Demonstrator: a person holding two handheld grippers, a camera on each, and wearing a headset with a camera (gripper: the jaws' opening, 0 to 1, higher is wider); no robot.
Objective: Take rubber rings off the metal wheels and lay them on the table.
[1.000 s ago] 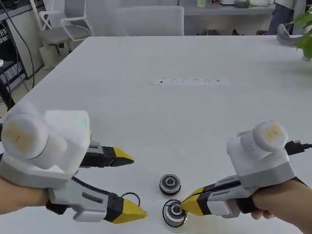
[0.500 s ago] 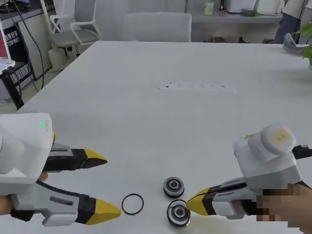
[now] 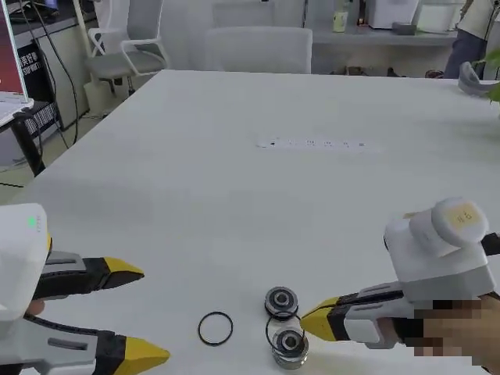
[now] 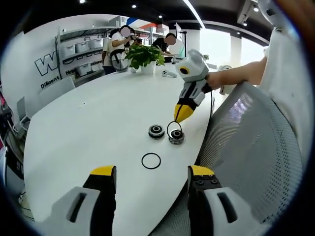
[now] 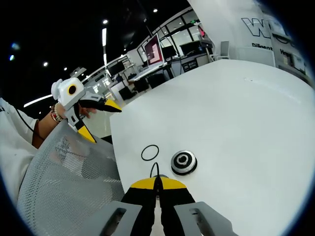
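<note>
White desk [image 3: 234, 203], one ring [image 3: 201, 328] laid; our right claw [image 3: 306, 319] pinches second ring [image 3: 269, 330] off wheel [image 3: 289, 345]; left claw [image 3: 153, 314] apart; next, lay it.

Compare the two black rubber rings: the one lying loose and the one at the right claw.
The loose ring lies flat on the table; the pinched ring stands on edge over the near wheel. No claw touches the loose ring; the shut right claw grips the pinched ring. Both are thin, black and round.

Table [image 3: 234, 195] white — loose ring [image 3: 215, 328] and held ring [image 3: 269, 326] black, wheels [image 3: 281, 299] seemingly dark grey.
</note>
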